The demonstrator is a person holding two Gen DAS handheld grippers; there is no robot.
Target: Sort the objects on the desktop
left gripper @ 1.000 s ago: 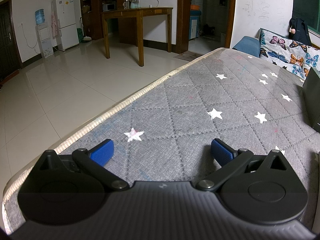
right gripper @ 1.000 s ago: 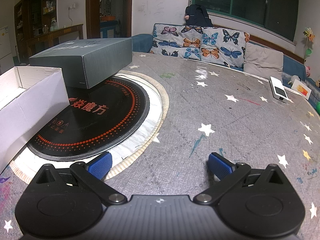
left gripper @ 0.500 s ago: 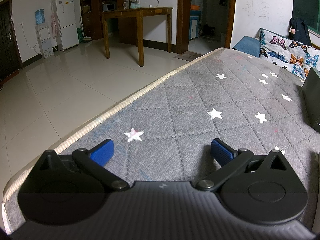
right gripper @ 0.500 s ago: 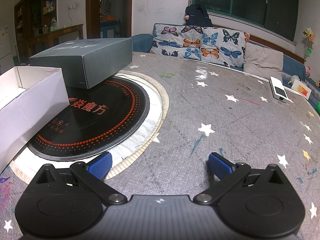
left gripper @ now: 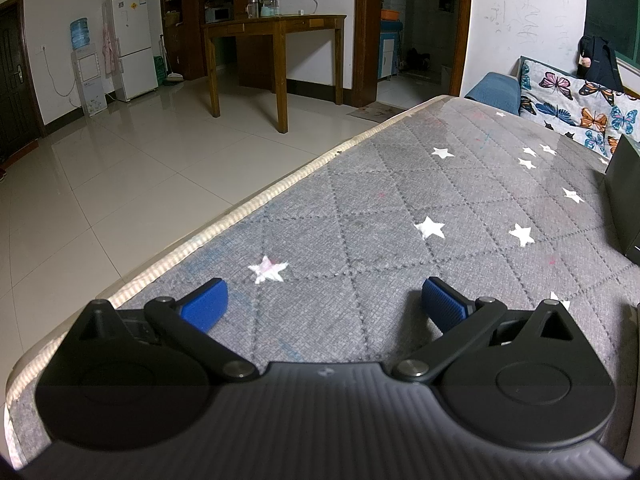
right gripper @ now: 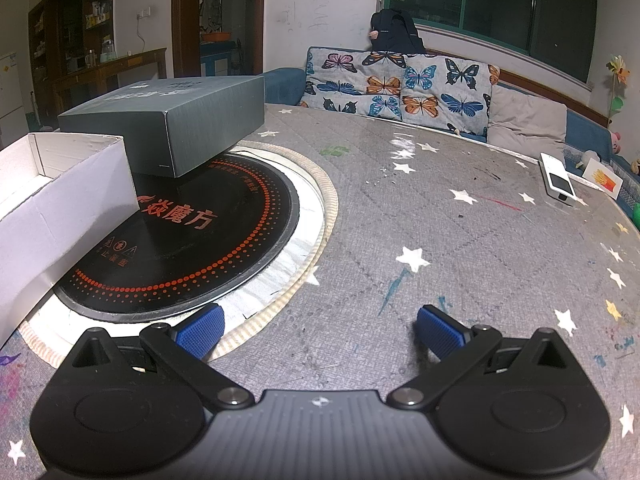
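Observation:
My right gripper (right gripper: 320,330) is open and empty, low over the grey star-patterned table cover (right gripper: 460,240). Ahead to its left lies a round black cooktop (right gripper: 208,236) with red markings. A dark grey box (right gripper: 176,120) rests on the cooktop's far side. An open white cardboard box (right gripper: 60,200) stands at the left, partly over the cooktop. A white remote-like device (right gripper: 558,178) lies at the far right edge. My left gripper (left gripper: 322,304) is open and empty over the bare cover near the table's left edge; the dark box's corner (left gripper: 624,204) shows at the right.
The table's rim (left gripper: 224,220) drops to a tiled floor (left gripper: 120,168) on the left. A wooden table (left gripper: 276,40) and a fridge (left gripper: 134,44) stand beyond. Butterfly-print cushions (right gripper: 400,80) line the sofa behind the table. A picture card (right gripper: 604,178) lies beside the white device.

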